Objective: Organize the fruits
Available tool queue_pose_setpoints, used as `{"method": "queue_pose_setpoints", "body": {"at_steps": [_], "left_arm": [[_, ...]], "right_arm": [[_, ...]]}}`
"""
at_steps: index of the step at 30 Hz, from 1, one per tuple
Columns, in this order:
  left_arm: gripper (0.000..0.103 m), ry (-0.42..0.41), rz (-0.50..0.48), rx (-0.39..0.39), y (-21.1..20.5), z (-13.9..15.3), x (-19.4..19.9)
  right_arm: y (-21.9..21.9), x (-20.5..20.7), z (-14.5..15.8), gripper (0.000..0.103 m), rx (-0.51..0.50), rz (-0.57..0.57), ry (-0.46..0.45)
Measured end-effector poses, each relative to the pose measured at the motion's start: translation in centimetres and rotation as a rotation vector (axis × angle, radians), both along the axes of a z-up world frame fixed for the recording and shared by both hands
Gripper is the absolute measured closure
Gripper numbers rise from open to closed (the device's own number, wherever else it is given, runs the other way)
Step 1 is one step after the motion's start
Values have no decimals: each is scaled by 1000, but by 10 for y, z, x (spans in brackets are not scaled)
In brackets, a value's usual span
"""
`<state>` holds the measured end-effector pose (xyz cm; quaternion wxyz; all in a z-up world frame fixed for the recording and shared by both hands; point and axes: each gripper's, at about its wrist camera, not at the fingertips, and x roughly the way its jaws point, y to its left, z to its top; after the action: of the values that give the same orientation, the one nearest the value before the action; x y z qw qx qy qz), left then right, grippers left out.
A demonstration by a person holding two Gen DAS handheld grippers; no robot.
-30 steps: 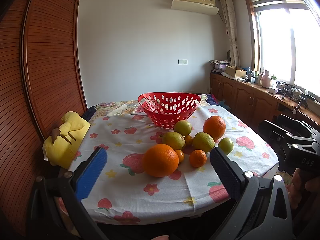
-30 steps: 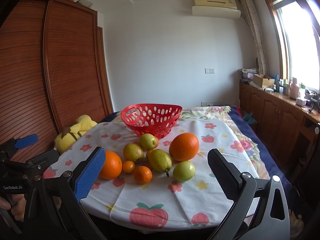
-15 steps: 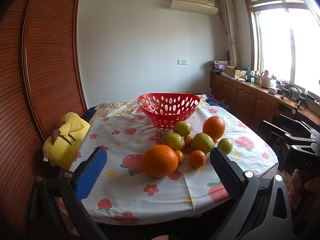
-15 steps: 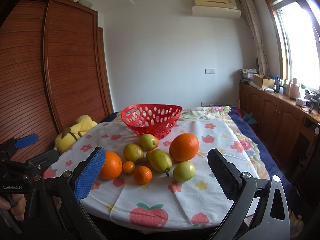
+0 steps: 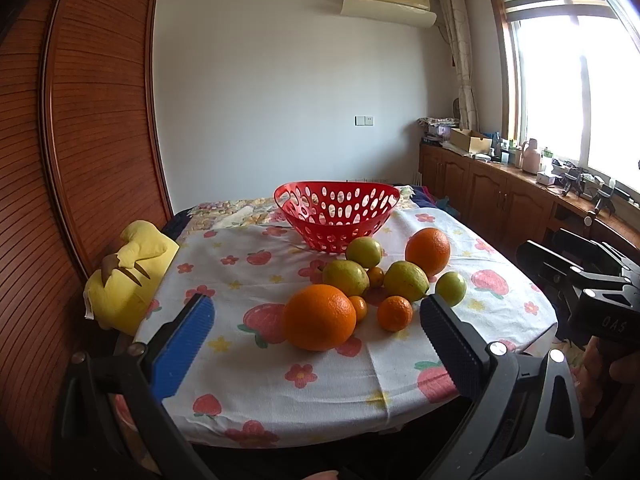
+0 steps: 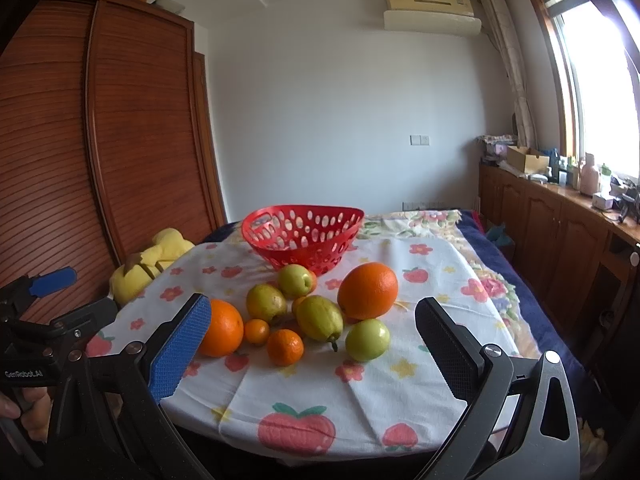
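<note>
Left gripper (image 5: 316,344) agape, right gripper (image 6: 312,344) too — fruit (image 6: 320,316) untouched

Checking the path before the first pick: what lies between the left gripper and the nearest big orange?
Nothing: in the left wrist view, only bare strawberry-print tablecloth separates the open left gripper from the big orange.

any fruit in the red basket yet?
No: in the right wrist view the red basket shows only its own perforated walls, and the fruit, such as the big orange, lies on the tablecloth.
</note>
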<state>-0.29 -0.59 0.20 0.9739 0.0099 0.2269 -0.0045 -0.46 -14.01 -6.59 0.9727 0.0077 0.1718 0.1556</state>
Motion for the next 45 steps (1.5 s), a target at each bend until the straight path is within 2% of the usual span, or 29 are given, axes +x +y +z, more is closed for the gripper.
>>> {"method": "queue_pose_setpoints", "body": {"at_steps": [10, 19, 31, 36, 45], "left_arm": [[0, 57, -21, -24, 7, -29, 22], [2, 106, -45, -41, 16, -51, 54], [4, 175, -98, -67, 21, -71, 91], [7, 201, -110, -85, 24, -80, 104], [7, 234, -97, -87, 25, -89, 121]], "right_arm": [[-5, 12, -14, 0, -24, 4, 37], [-6, 48, -34, 2, -95, 27, 88], [-23, 101, -71, 16, -134, 50, 215], [-23, 121, -87, 28, -143, 80, 269], [-23, 145, -108, 29, -129, 111, 351]]}}
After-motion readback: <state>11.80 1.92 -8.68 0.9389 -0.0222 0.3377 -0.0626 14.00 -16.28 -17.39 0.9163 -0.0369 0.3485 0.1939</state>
